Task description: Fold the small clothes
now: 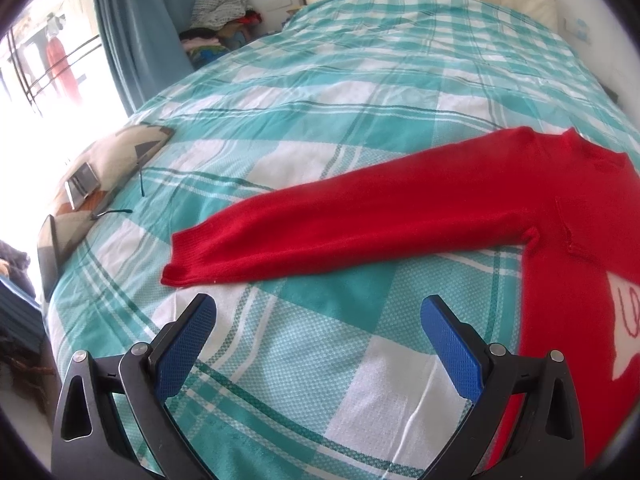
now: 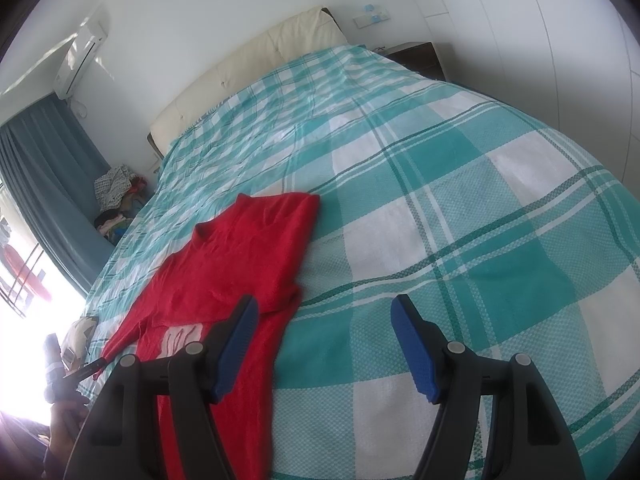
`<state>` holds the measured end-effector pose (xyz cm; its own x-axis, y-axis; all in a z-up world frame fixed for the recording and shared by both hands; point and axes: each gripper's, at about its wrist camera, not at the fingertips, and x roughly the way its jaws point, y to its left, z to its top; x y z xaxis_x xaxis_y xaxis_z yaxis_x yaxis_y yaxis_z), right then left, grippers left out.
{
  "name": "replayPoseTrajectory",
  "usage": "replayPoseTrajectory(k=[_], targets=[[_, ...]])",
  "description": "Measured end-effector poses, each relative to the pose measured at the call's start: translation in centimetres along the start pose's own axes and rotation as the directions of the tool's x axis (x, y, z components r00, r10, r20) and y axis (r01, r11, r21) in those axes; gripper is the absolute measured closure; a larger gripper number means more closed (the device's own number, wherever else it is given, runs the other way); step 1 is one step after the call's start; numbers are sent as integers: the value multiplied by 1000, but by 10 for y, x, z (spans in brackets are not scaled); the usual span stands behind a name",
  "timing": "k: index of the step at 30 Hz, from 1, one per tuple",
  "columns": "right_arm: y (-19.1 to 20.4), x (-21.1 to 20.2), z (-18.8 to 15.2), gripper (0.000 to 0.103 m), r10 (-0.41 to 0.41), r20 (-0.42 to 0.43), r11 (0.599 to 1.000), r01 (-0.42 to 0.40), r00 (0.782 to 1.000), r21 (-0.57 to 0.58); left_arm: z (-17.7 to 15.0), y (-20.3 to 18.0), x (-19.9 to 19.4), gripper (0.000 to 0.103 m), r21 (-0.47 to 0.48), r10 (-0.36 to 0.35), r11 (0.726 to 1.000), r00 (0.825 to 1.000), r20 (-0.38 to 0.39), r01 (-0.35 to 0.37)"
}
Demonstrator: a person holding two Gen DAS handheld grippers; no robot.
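A red knitted sweater point(image 1: 400, 216) lies flat on the teal-and-white checked bedspread point(image 1: 320, 80). In the left wrist view its left sleeve stretches out to the left, with the cuff point(image 1: 180, 258) just beyond my open, empty left gripper point(image 1: 318, 312). The body with a white patch point(image 1: 624, 332) runs off the right edge. In the right wrist view the sweater point(image 2: 240, 256) has its right sleeve folded in over the body. My right gripper point(image 2: 324, 312) is open and empty, with its left finger point(image 2: 234, 344) over the sweater's right edge.
Patterned cushions with a small box point(image 1: 84, 184) and a dark tablet point(image 1: 48, 256) lie at the bed's left edge. A pile of clothes point(image 1: 220, 20) sits beside the blue curtain point(image 1: 148, 28). A cream headboard point(image 2: 248, 60) and a dark nightstand point(image 2: 416, 56) are at the far end.
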<state>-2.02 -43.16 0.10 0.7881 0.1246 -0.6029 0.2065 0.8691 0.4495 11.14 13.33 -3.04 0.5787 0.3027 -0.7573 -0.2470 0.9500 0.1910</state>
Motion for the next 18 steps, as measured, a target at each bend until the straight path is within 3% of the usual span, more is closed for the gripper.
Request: replayPoseTrajectory(k=[13,15,17,18], targets=[[0,0,0,35,1,1,1000,-1,1000,-1,1,1,1,1,-7,-10,1000,1000,-8,10],[0,0,0,35,1,1,1000,-1,1000,0,10,15,6,1,-67,-116,991,992,-41,113],[0,0,0,35,2,4,1000,-2,1000,3,21,47,19,1,-209,-295,939,952,-78,273],[-1,-1,0,35,2,5,1000,-2,1000,5,24,68,26,1,-293,-347,905,934,-83,310]])
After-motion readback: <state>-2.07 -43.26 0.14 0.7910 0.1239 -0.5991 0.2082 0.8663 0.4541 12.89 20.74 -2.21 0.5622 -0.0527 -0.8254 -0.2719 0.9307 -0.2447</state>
